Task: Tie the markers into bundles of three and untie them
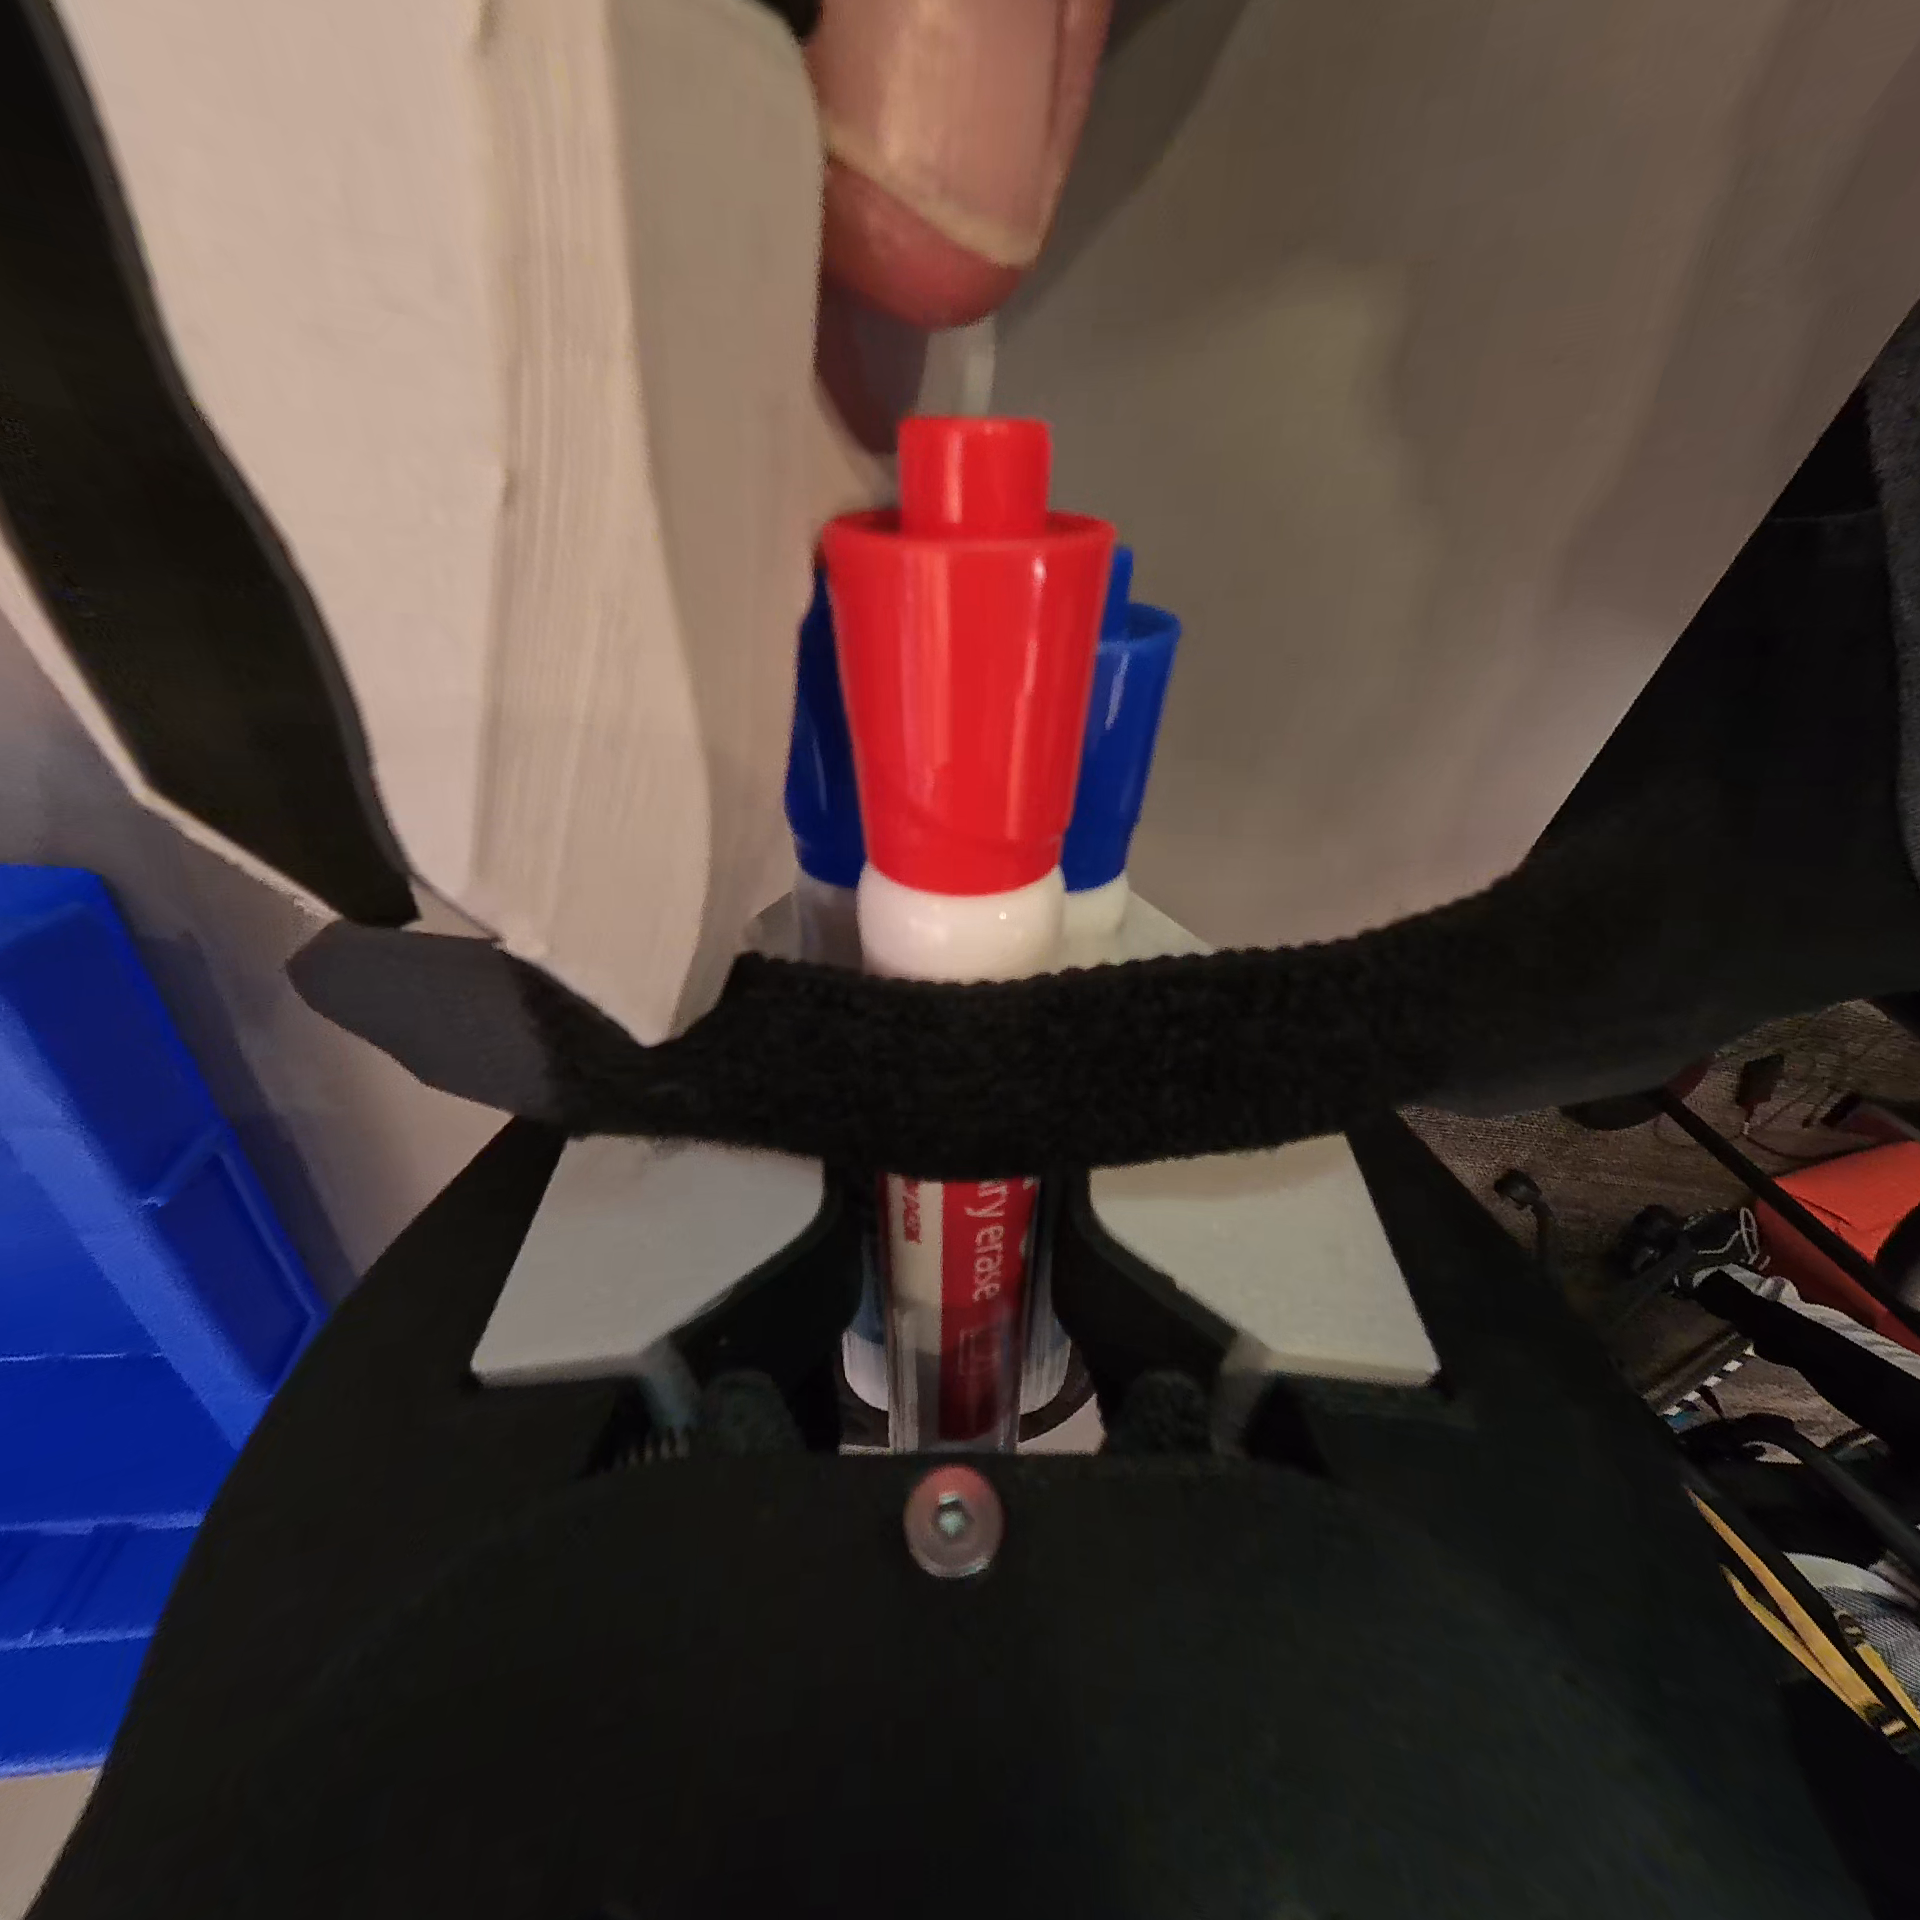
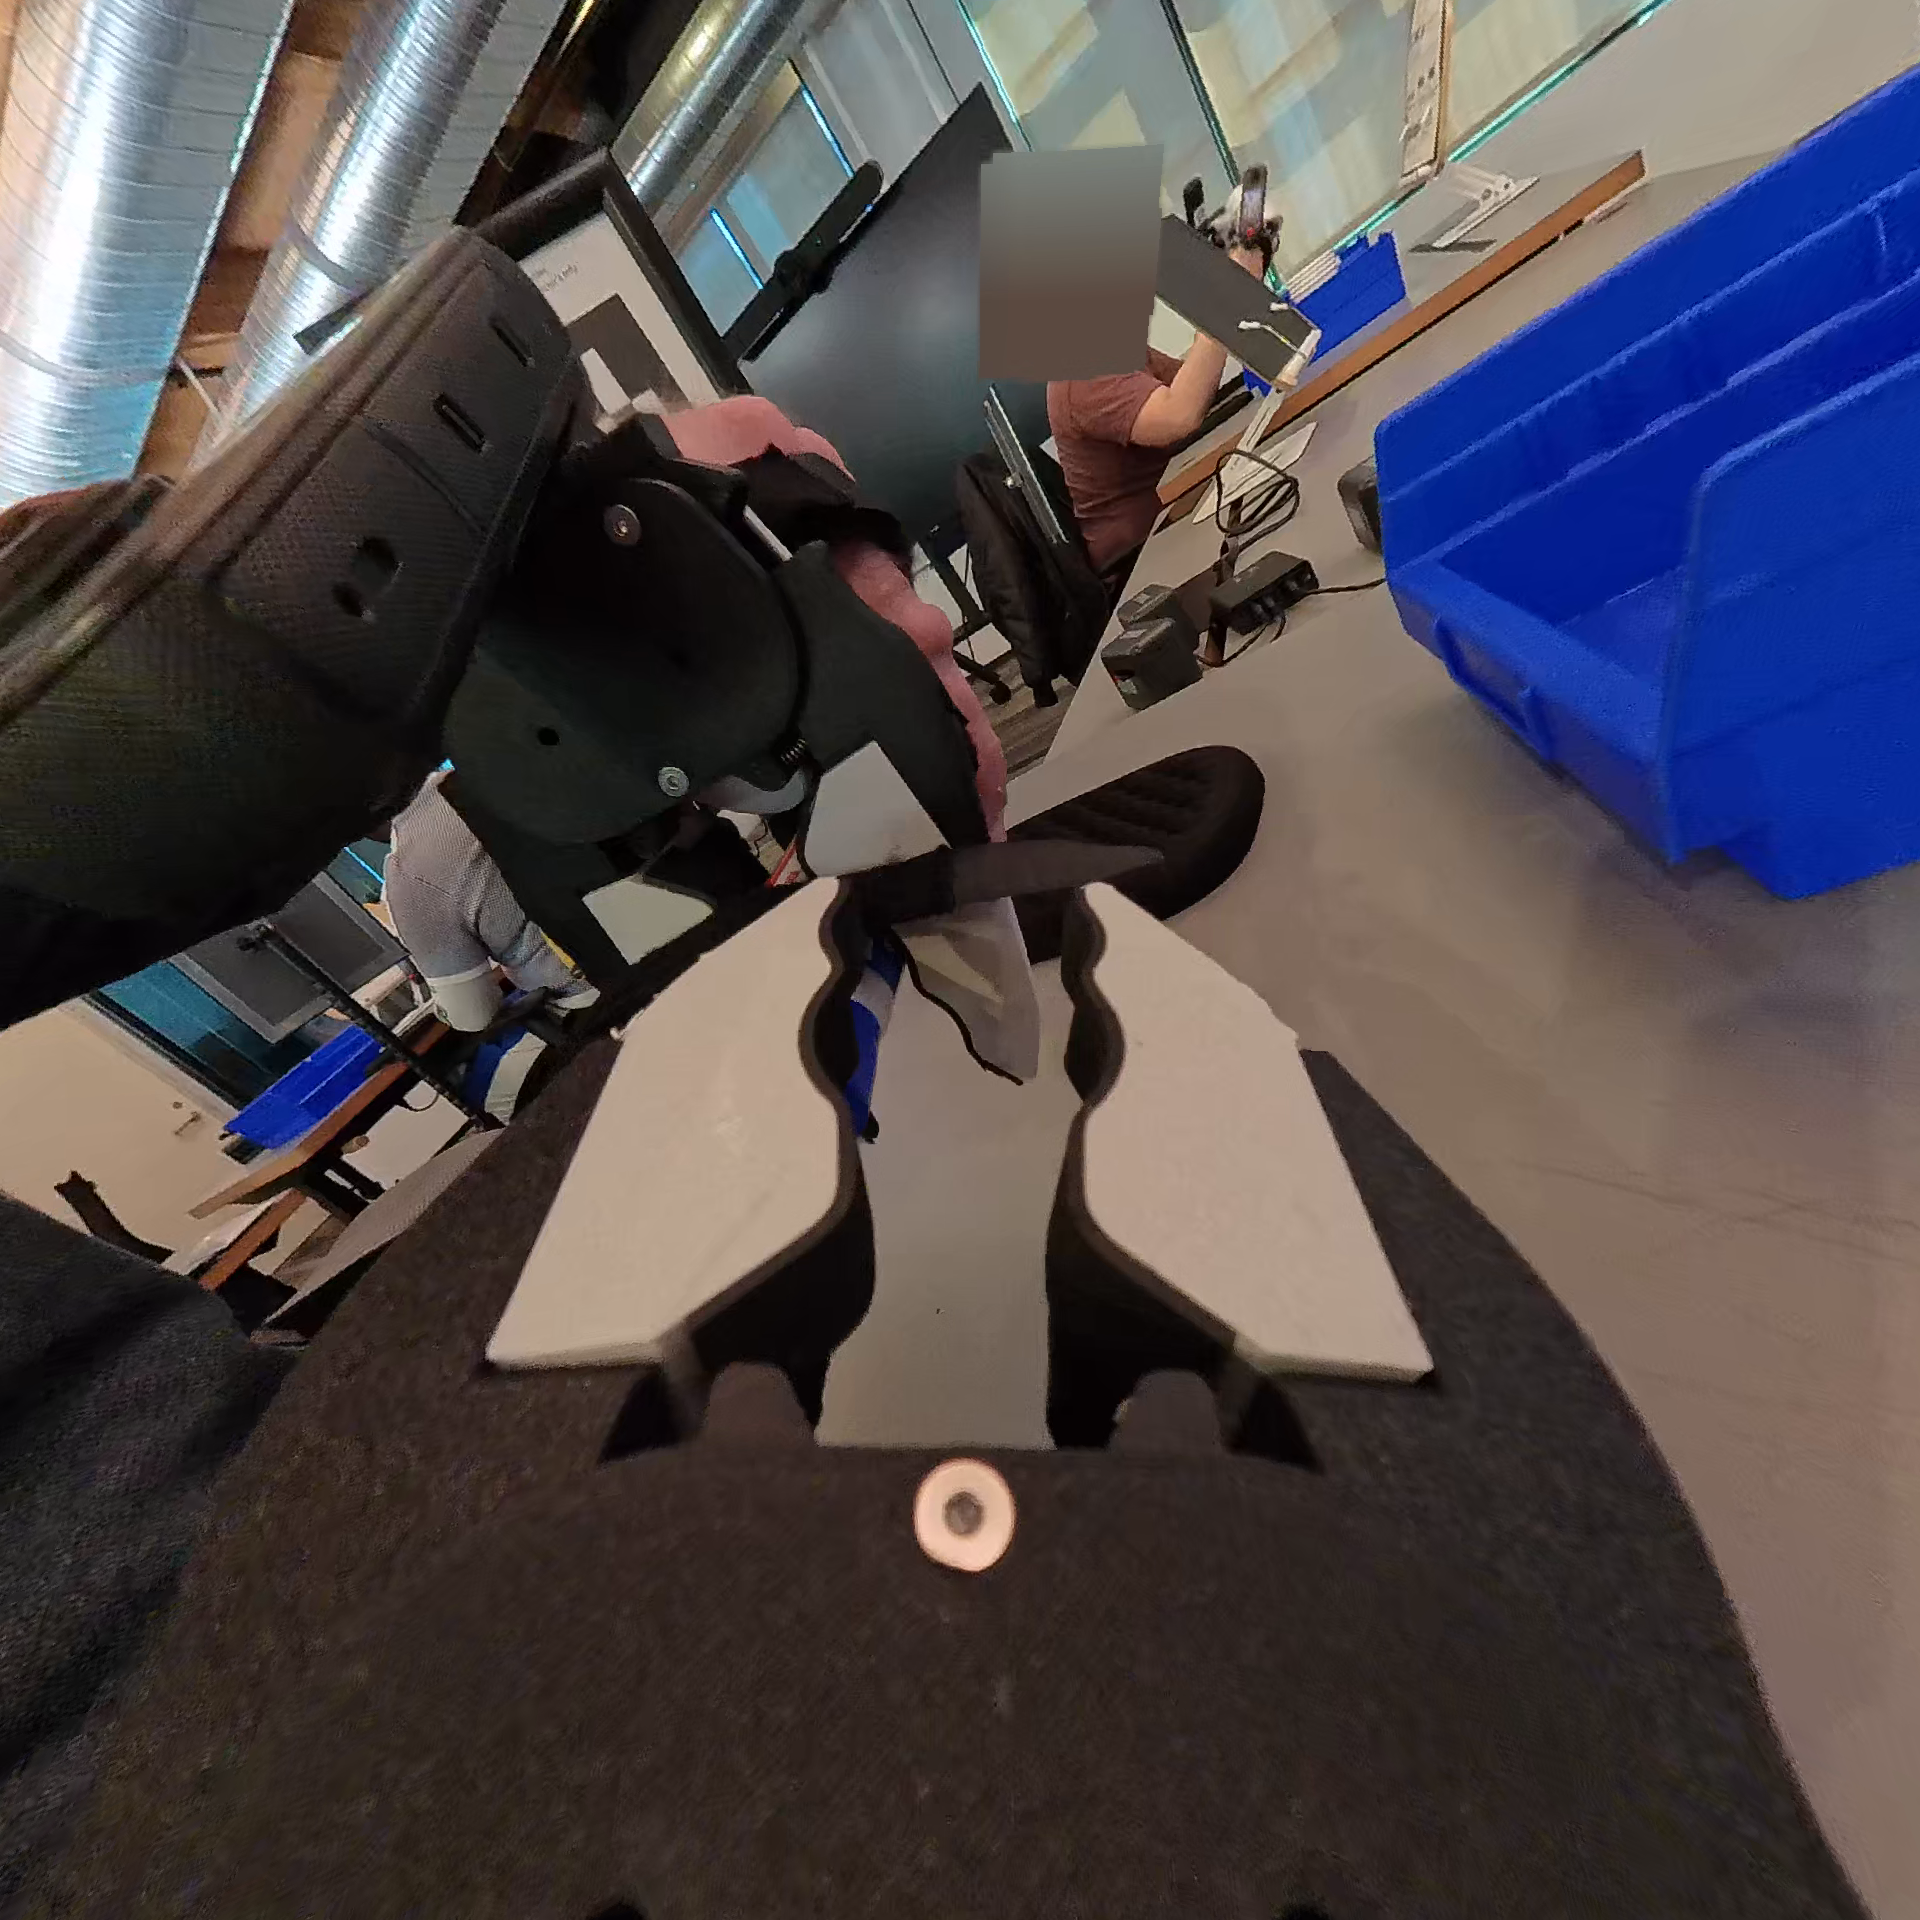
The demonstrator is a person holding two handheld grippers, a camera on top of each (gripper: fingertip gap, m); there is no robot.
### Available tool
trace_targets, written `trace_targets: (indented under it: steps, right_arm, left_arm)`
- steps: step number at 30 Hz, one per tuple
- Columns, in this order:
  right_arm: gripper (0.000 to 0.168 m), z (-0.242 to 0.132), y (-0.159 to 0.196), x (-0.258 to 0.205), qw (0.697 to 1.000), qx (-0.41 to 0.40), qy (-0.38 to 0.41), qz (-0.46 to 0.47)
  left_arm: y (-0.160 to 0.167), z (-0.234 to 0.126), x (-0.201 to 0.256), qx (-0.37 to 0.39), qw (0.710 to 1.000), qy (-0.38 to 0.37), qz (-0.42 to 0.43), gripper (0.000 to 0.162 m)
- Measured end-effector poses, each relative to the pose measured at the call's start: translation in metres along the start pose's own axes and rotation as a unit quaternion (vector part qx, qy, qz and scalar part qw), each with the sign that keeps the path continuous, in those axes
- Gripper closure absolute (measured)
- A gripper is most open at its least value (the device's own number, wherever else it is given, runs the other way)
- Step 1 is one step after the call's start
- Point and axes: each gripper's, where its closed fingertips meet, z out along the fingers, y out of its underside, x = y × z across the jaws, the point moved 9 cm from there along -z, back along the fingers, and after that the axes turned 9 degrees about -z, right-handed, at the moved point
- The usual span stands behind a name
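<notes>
The left gripper (image 1: 961, 1247) is pressed together on a bundle of three dry-erase markers, one red-capped marker (image 1: 961, 707) in front of two blue-capped markers (image 1: 1117, 748), long axis running straight out along the fingers. A black hook-and-loop strap (image 1: 935, 1049) crosses the bundle just past the fingertips, lying crosswise. The right gripper (image 2: 951, 997) is spread, its fingers flanking the strap's end and a blue marker. It is the nearer one to take the strap. Right of the bundle, grey table (image 2: 1455, 1039) lies open up to a blue bin (image 2: 1662, 582).
</notes>
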Motion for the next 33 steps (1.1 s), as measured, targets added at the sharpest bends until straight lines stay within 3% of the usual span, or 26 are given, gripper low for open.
trace_targets:
  steps: [1, 12, 17, 23, 27, 31, 33]
  right_arm:
    - [0.131, -0.001, 0.0, 0.0, 1.0, 0.0, 0.001, 0.0]
    - [0.124, -0.006, 0.004, 0.006, 1.0, 0.001, 0.02, 0.014]
    - [0.114, -0.015, 0.001, 0.008, 1.0, 0.024, 0.016, 0.004]
    - [0.099, -0.026, -0.009, -0.005, 0.996, 0.035, -0.004, -0.085]
    - [0.095, -0.021, -0.001, -0.015, 0.99, -0.022, 0.005, -0.136]
    - [0.114, -0.036, 0.008, -0.024, 0.976, -0.073, 0.018, -0.204]
    - [0.123, -0.035, 0.016, -0.041, 0.956, -0.139, -0.053, -0.254]
  left_arm:
    - [-0.001, 0.0, 0.0, 0.002, 1.0, -0.001, 0.002, 0.123]
    - [-0.003, 0.0, -0.001, 0.005, 1.0, -0.001, 0.004, 0.122]
    - [-0.003, 0.0, -0.001, 0.001, 1.0, 0.0, 0.004, 0.12]
    - [-0.002, 0.0, -0.002, 0.002, 1.0, 0.005, 0.002, 0.116]
    - [-0.003, 0.004, -0.003, 0.006, 1.0, 0.006, 0.005, 0.12]
    - [0.006, 0.006, -0.01, 0.007, 1.0, 0.005, -0.011, 0.12]
    - [0.011, 0.007, -0.011, 0.01, 1.0, 0.007, -0.019, 0.12]
